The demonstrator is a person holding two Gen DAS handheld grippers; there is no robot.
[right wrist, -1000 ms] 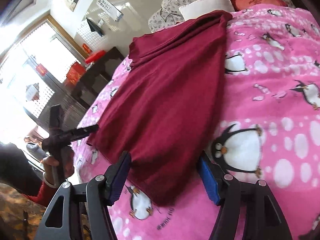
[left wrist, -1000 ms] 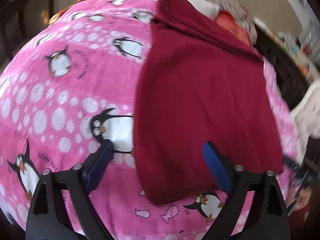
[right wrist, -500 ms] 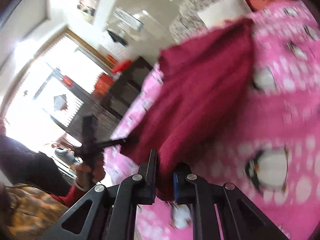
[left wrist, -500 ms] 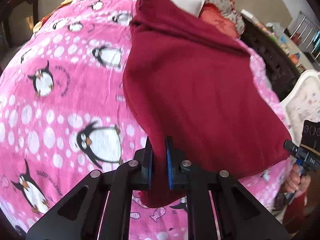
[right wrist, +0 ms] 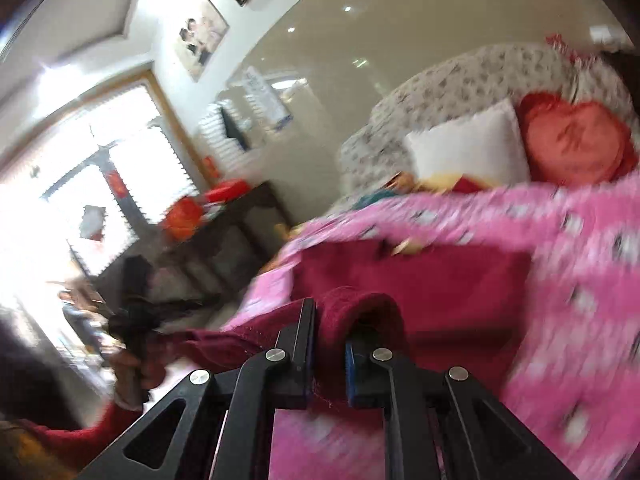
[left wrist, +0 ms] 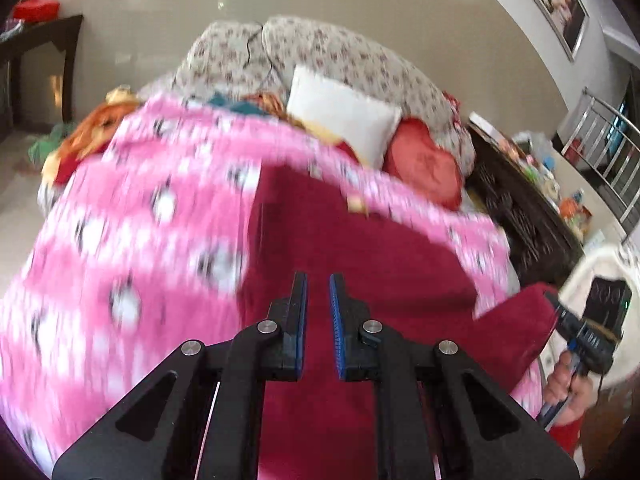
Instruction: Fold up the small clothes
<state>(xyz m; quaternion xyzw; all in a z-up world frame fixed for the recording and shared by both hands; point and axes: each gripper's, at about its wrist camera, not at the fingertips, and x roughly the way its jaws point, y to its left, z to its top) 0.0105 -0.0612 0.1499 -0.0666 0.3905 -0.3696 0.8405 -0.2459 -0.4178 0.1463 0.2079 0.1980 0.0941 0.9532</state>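
A dark red garment [left wrist: 360, 248] lies on a pink penguin-print blanket [left wrist: 120, 240] on a bed. My left gripper [left wrist: 318, 292] is shut on the garment's near edge, lifted above the bed. My right gripper [right wrist: 330, 320] is shut on the other near corner of the garment [right wrist: 440, 292], which bunches over its fingers. The right gripper also shows at the right edge of the left wrist view [left wrist: 560, 312], holding the cloth. The left gripper shows blurred at the left of the right wrist view [right wrist: 152, 312].
A white pillow [left wrist: 344, 114] and a red heart cushion [left wrist: 424, 160] lie at the head of the bed against a floral headboard [left wrist: 320, 52]. A dark cabinet [left wrist: 520, 208] stands to the right and a dark table [right wrist: 224, 232] by the window.
Both grippers closed on the garment's near edge and have lifted and carried it forward toward the head of the bed. The views now tilt up to the headboard and wall.
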